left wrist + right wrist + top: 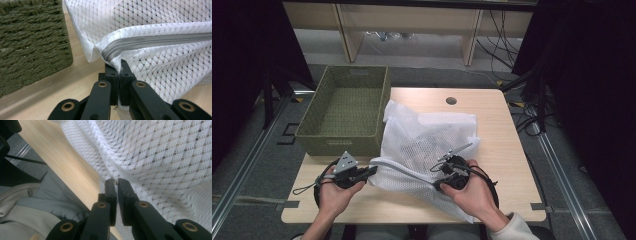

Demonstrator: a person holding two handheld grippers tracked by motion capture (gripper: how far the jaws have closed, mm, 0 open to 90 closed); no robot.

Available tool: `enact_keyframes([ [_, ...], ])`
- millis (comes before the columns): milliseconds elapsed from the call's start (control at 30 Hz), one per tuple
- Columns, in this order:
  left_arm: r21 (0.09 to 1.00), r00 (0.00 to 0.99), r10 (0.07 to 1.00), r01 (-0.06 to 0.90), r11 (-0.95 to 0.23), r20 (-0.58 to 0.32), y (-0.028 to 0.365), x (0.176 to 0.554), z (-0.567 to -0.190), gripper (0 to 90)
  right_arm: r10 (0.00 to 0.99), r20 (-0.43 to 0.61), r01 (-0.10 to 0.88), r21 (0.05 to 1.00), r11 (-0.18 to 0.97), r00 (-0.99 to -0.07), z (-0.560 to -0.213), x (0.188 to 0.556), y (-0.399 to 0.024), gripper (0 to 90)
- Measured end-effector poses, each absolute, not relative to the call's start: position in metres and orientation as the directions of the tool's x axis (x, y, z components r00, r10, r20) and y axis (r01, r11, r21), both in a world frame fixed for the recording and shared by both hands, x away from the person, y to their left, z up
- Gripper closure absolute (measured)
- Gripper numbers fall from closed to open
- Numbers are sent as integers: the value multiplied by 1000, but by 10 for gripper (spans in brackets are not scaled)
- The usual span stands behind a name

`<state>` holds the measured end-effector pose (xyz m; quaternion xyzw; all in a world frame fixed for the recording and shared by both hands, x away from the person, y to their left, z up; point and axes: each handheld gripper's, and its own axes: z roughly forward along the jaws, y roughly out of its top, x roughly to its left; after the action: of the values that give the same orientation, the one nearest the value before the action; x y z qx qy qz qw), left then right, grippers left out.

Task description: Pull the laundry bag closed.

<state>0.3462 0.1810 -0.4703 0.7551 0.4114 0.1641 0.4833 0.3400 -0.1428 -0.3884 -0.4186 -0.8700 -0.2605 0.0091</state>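
A white mesh laundry bag [427, 135] lies crumpled across the middle of the light wooden table [502, 150]. My left gripper [373, 171] points right at the bag's near left corner. In the left gripper view its jaws [120, 64] are shut on that corner of the mesh bag [160, 62], right at the end of the grey zipper [150, 41]. My right gripper [441, 184] rests on the bag's near side. In the right gripper view its jaws [117, 182] pinch a fold of the mesh [162, 157] near the table's front edge.
An olive woven basket [339, 142] stands at the table's left rear, close to the bag; its wall [30, 42] is just left of my left gripper. A round cable hole [451, 100] sits at the back. Bare table lies on the right.
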Motion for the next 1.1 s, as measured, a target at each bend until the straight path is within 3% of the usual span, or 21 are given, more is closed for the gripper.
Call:
enact_keyframes([
  [1100, 861, 601, 785, 471, -193, -153, 181, 346, -471, 884, 746, 235, 755, 431, 495, -623, -392, 336, -161, 873],
])
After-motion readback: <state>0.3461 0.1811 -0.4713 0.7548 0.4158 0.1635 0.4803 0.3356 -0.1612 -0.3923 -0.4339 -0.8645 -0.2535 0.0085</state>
